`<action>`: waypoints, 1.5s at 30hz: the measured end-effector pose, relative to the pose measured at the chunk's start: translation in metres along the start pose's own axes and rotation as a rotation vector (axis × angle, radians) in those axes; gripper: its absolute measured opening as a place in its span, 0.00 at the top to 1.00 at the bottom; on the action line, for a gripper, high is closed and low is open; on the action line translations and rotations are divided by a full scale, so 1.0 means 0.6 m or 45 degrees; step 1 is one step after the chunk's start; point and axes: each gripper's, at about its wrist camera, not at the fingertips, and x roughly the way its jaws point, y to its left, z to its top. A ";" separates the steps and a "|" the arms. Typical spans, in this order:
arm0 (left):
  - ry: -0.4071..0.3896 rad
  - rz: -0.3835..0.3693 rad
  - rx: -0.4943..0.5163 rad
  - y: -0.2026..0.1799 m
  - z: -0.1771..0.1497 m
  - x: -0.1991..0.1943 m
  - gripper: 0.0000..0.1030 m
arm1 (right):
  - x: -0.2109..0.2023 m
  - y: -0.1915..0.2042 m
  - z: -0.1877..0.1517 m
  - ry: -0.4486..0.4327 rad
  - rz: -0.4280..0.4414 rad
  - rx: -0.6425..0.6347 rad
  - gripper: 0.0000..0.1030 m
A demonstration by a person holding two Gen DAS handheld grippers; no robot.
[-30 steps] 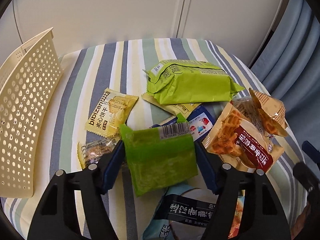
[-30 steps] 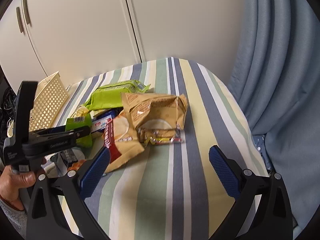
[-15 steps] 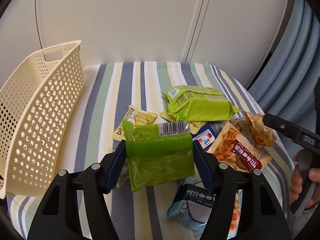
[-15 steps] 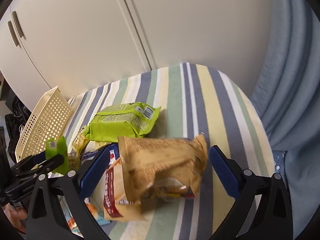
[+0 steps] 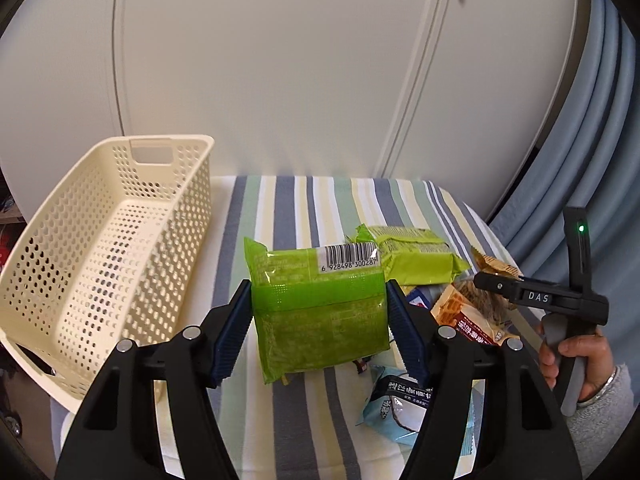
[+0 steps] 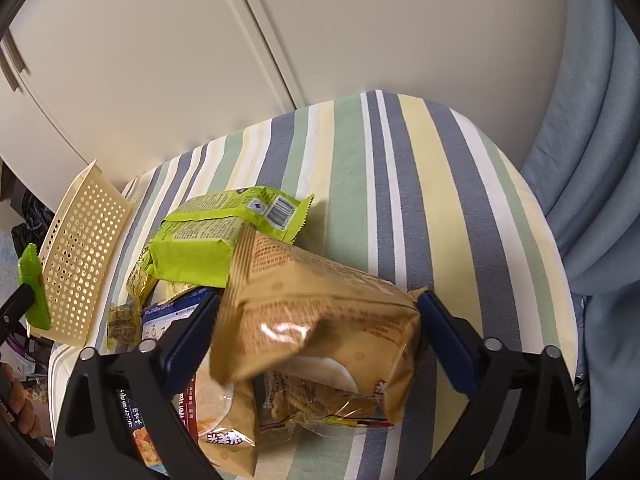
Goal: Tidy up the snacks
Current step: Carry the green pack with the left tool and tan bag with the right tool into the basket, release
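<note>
Sorting is underway: left tool [image 5: 319, 330] is clenching the green packet [image 5: 320, 312], needing carrying left into the cream basket [image 5: 100, 248], while right tool [image 6: 318, 338] is grasping the tan bag [image 6: 320, 320].

The right gripper [image 6: 318, 334] has its fingers [image 6: 448, 344] pressed against a tan snack bag [image 6: 316, 316]. At ten o'clock lies a lime-green packet [image 6: 200, 248]; farther at nine, a cream basket [image 6: 80, 256] on the striped surface [image 6: 440, 184].
</note>
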 end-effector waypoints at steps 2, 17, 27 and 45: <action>-0.022 0.014 -0.017 0.014 0.006 -0.013 0.35 | -0.002 -0.008 0.000 -0.007 0.000 0.024 0.26; -0.126 0.243 -0.234 0.198 0.028 -0.081 0.35 | -0.086 0.035 0.012 -0.185 0.015 -0.020 0.29; -0.161 0.250 -0.428 0.285 -0.007 -0.083 0.06 | -0.139 0.149 0.028 -0.261 0.104 -0.141 0.29; -0.414 0.534 -0.329 0.241 -0.133 -0.178 0.03 | -0.062 0.541 0.040 -0.186 0.401 -0.449 0.28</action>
